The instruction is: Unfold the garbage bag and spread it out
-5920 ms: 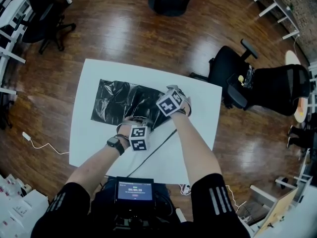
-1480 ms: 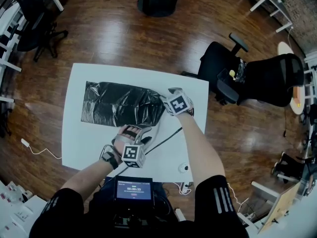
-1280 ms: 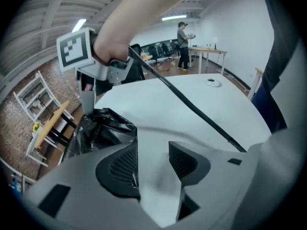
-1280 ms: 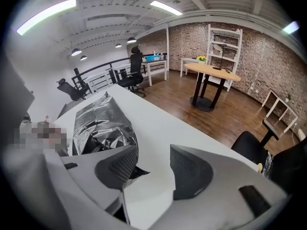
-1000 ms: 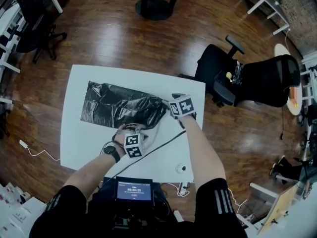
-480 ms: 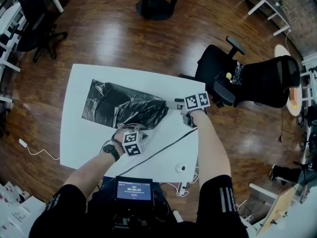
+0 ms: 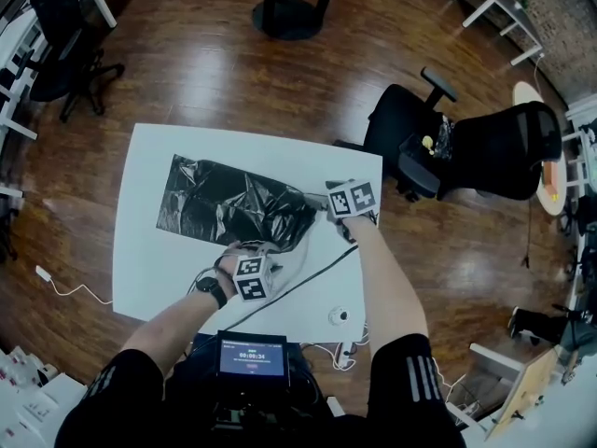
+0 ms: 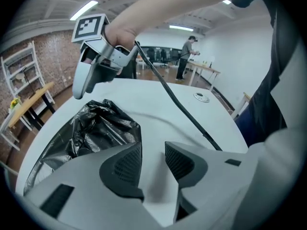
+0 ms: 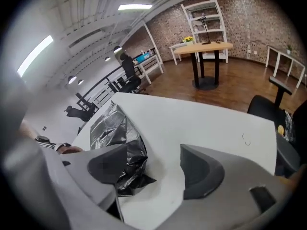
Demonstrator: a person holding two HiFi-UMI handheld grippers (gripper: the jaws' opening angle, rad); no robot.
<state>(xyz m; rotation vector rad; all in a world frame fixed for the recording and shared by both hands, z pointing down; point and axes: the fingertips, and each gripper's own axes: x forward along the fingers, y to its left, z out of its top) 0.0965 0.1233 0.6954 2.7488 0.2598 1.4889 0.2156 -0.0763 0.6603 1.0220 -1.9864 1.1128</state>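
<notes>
The black garbage bag [image 7: 233,208] lies crumpled on the white table [image 7: 149,259], flatter at its left end and bunched at its right. My right gripper [image 7: 324,203] hangs at that bunched end. In the right gripper view its jaws [image 9: 153,166] stand wide and have just been opening; the bag [image 9: 112,126] lies against the left jaw, with bare table between them. My left gripper [image 7: 269,248] sits at the bag's near edge. Its jaws [image 8: 153,159] have just been opening and hold nothing; the bag [image 8: 96,133] lies to their left.
A black cable [image 7: 308,269] runs across the table's near right part, beside a small round white object [image 7: 337,315]. Black office chairs [image 7: 466,147] stand right of the table and a round table base [image 7: 289,12] beyond it. A screen [image 7: 252,355] sits at my waist.
My right gripper swung out to the right off the bag, then came back to its bunched right end. The left gripper shifted slightly along the near edge. The bag's right end stays crumpled.
</notes>
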